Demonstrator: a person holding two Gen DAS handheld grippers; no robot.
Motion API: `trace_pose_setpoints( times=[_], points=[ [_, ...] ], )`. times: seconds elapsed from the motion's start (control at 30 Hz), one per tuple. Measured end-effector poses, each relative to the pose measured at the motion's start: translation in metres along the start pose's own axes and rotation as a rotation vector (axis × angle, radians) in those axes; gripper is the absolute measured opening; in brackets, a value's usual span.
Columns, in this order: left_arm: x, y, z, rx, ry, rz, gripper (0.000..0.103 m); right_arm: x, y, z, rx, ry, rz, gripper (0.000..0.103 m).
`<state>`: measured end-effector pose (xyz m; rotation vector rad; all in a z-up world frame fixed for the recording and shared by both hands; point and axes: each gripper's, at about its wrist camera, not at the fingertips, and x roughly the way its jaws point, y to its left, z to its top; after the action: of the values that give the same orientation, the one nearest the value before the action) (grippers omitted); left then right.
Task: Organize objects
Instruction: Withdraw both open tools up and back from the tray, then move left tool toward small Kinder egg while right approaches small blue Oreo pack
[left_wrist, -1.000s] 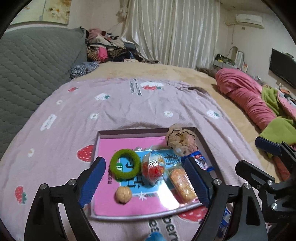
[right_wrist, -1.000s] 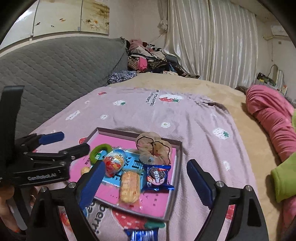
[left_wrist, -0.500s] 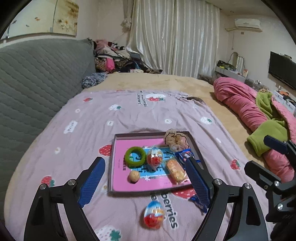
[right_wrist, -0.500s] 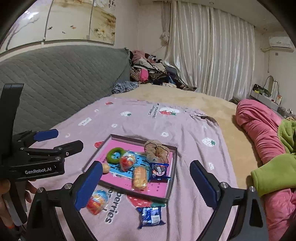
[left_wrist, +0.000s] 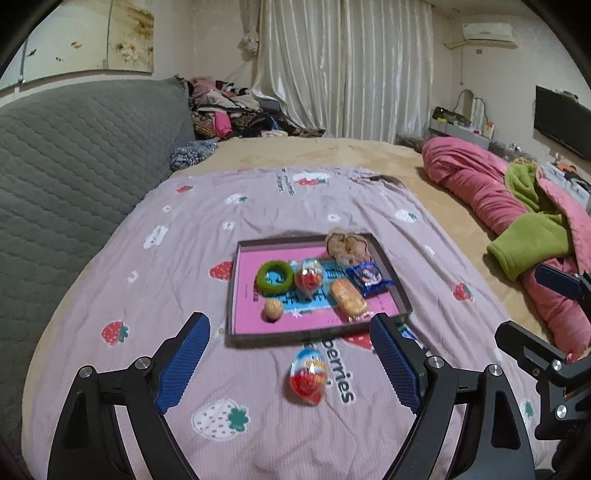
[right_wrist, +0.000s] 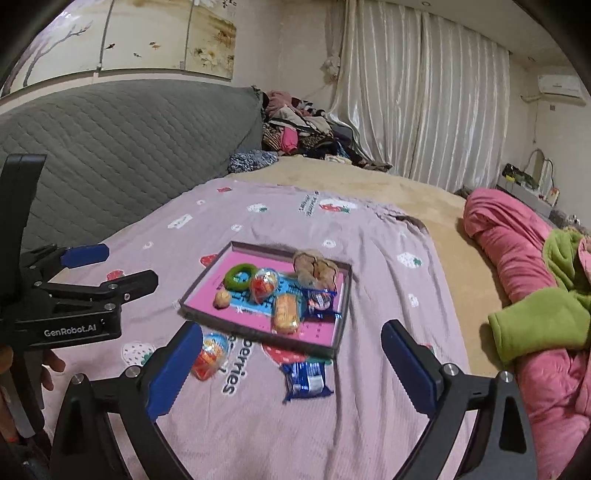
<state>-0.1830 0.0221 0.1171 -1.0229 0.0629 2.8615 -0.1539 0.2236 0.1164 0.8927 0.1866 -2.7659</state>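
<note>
Both grippers, left (left_wrist: 290, 363) open, right (right_wrist: 291, 363) opening, empty, farther back from tray (left_wrist: 317, 330) than before.

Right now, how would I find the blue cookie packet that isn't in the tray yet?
Find the pink strawberry blanket on the bed, then the shallow pink tray in its middle. Just outside the tray's near edge lies a blue cookie packet. Its twin sits inside the tray; this one lies on the blanket, right of the egg-shaped toy.

A grey quilted headboard (left_wrist: 74, 155) sits at nine o'clock, white curtains (left_wrist: 347, 66) at twelve, a pink duvet (left_wrist: 480, 192) at three.
</note>
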Motion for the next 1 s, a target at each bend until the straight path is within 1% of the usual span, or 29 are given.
trace_pose_setpoints(
  times=[0.07, 0.17, 0.33, 0.63, 0.77, 1.0],
  points=[
    [0.002, -0.002, -0.006, 0.002, 0.007, 0.003, 0.089, 0.0, 0.0, -0.007, 0.008, 0.01, 0.012, 0.098],
    [0.009, -0.005, -0.018, 0.002, 0.031, 0.003, 0.089, 0.004, 0.0, -0.017, 0.005, 0.031, 0.007, 0.098],
    [0.024, -0.007, -0.035, 0.005, 0.065, 0.004, 0.089, 0.02, -0.005, -0.03, -0.001, 0.069, -0.01, 0.098],
    [0.061, -0.008, -0.057, 0.002, 0.125, 0.004, 0.089, 0.054, -0.021, -0.055, 0.044, 0.12, -0.017, 0.098],
    [0.078, -0.009, -0.067, -0.016, 0.161, -0.028, 0.089, 0.069, -0.018, -0.061, 0.023, 0.145, -0.024, 0.098],
    [0.1, -0.013, -0.076, -0.018, 0.186, -0.026, 0.089, 0.088, -0.015, -0.071, -0.001, 0.17, -0.033, 0.098]
  ],
)
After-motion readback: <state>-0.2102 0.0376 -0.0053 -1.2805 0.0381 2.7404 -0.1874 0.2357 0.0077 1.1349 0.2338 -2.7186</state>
